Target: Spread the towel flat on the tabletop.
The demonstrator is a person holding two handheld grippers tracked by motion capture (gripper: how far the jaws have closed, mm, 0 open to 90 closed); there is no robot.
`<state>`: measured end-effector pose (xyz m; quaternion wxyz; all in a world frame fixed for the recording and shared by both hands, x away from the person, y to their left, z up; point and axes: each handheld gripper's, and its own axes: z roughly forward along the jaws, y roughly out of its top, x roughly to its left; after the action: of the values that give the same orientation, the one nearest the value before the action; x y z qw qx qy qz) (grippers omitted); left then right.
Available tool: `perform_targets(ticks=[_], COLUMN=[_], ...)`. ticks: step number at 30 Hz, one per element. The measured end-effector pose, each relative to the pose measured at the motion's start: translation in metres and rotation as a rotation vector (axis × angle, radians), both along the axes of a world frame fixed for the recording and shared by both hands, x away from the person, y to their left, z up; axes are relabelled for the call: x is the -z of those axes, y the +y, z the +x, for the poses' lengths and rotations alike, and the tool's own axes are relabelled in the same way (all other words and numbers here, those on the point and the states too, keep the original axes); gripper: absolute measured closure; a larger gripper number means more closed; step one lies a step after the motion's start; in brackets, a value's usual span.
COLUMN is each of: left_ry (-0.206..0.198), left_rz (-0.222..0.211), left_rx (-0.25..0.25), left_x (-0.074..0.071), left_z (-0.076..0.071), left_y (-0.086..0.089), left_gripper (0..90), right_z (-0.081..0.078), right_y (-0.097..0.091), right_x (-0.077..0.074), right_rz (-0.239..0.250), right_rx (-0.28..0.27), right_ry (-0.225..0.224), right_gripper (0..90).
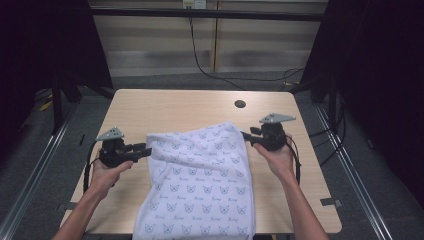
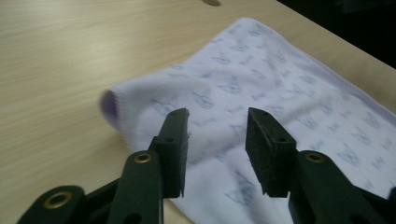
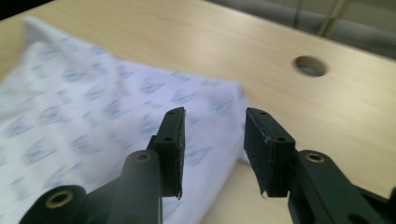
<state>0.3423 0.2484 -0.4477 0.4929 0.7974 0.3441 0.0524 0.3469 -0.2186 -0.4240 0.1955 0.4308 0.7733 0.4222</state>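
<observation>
1. High view. Item: one cloth (image 1: 200,182), white with a repeated small blue-grey motif, laid on a pale wooden table (image 1: 165,107). It runs from mid-table toward the person's side and hangs over the near edge. Its far edge appears folded over, with the two far corners near the tools. The left gripper (image 1: 141,150) sits just beside the far-left corner and the right gripper (image 1: 246,135) just beside the far-right corner, each held in a hand. A round cable hole (image 1: 240,104) lies beyond the cloth.

2. Left gripper view. The jaws stand apart with nothing between the pads. The cloth (image 2: 261,88) lies flat beyond and below them, and its folded corner shows a rounded, doubled edge at left. Judged handling: light, limp and thin, with no risk of breakage. It will sag and crease when lifted and may slide on the smooth tabletop.

3. Right gripper view. The jaws are likewise parted and empty. The cloth (image 3: 93,116) lies beneath and to their left, its corner just under the pads. Judged best hold: pinch the doubled layers at each far corner, both sides together, to keep the edge straight.
</observation>
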Motion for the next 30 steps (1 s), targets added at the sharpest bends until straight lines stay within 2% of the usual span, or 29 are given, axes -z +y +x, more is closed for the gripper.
perform_targets(ticks=[1, 2, 3, 4, 5, 6, 7, 8, 9, 10, 12, 13, 14, 15, 16, 17, 20, 24, 25, 27, 29, 30], left_ry=[0.005, 0.017, 0.029, 0.046, 0.066, 0.082, 0.099, 0.104, 0.103, 0.107, 0.089, 0.086, 0.095, 0.106, 0.121, 0.125, 0.141, 0.197, 0.195, 0.176, 0.138, 0.125], left_rz=[0.017, 0.056, 0.078, 0.122, 0.137, 0.141, 0.170, 0.176, 0.159, 0.164, 0.191, 0.193, 0.186, 0.171, 0.160, 0.165, 0.149, 0.112, 0.109, 0.082, 0.055, 0.036], left_rx=[0.028, 0.075, 0.101, 0.111, 0.108, 0.113, 0.112, 0.108, 0.121, 0.129, 0.146, 0.147, 0.158, 0.179, 0.190, 0.205, 0.261, 0.374, 0.389, 0.372, 0.319, 0.283], left_x=[0.002, 0.008, 0.012, 0.022, 0.031, 0.037, 0.047, 0.053, 0.055, 0.054, 0.053, 0.053, 0.053, 0.054, 0.055, 0.054, 0.054, 0.054, 0.053, 0.047, 0.039, 0.034], left_z=[-0.005, -0.012, -0.015, -0.019, -0.021, -0.021, -0.022, -0.024, -0.025, -0.025, -0.030, -0.033, -0.035, -0.038, -0.041, -0.045, -0.065, -0.101, -0.108, -0.111, -0.098, -0.087], left_y=[-0.004, -0.013, -0.017, -0.024, -0.029, -0.031, -0.035, -0.037, -0.036, -0.036, -0.037, -0.037, -0.036, -0.035, -0.034, -0.033, -0.031, -0.029, -0.028, -0.027, -0.025, -0.023], left_gripper=[64.3, 66.1, 68.1, 69.1, 68.5, 68.6, 68.6, 68.0, 67.3, 66.6, 68.0, 71.5, 77.0, 80.8, 82.9, 83.6, 84.6, 83.2, 81.3, 73.2, 67.1, 64.3], right_z=[-0.007, -0.013, -0.021, -0.024, -0.029, -0.032, -0.033, -0.035, -0.036, -0.037, -0.038, -0.038, -0.040, -0.044, -0.047, -0.052, -0.079, -0.130, -0.141, -0.161, -0.166, -0.162], right_y=[0.004, 0.007, 0.011, 0.012, 0.014, 0.016, 0.017, 0.018, 0.017, 0.016, 0.013, 0.012, 0.014, 0.015, 0.015, 0.016, 0.015, 0.001, -0.001, -0.003, -0.007, -0.011], right_x=[0.006, 0.011, 0.018, 0.023, 0.031, 0.038, 0.043, 0.051, 0.057, 0.061, 0.069, 0.073, 0.077, 0.078, 0.078, 0.077, 0.073, 0.070, 0.070, 0.070, 0.067, 0.064], right_rz=[-0.003, -0.028, -0.043, -0.033, -0.021, -0.027, -0.044, -0.082, -0.100, -0.116, -0.099, -0.109, -0.124, -0.126, -0.119, -0.112, -0.153, -0.091, -0.065, -0.065, -0.053, -0.038], right_rx=[-0.041, -0.058, -0.080, -0.090, -0.099, -0.115, -0.119, -0.092, -0.066, -0.044, -0.025, -0.031, -0.038, -0.038, -0.051, -0.059, -0.096, -0.136, -0.141, -0.145, -0.124, -0.111], right_ry=[0.023, 0.027, 0.042, 0.054, 0.066, 0.084, 0.098, 0.110, 0.126, 0.119, 0.139, 0.148, 0.152, 0.135, 0.139, 0.146, 0.144, 0.162, 0.184, 0.199, 0.184, 0.161], right_gripper=[61.8, 63.4, 64.8, 65.5, 67.3, 69.1, 69.2, 69.1, 66.2, 63.5, 63.3, 64.7, 67.3, 72.2, 83.9, 86.8, 88.4, 88.2, 87.8, 82.8, 73.3, 70.2])
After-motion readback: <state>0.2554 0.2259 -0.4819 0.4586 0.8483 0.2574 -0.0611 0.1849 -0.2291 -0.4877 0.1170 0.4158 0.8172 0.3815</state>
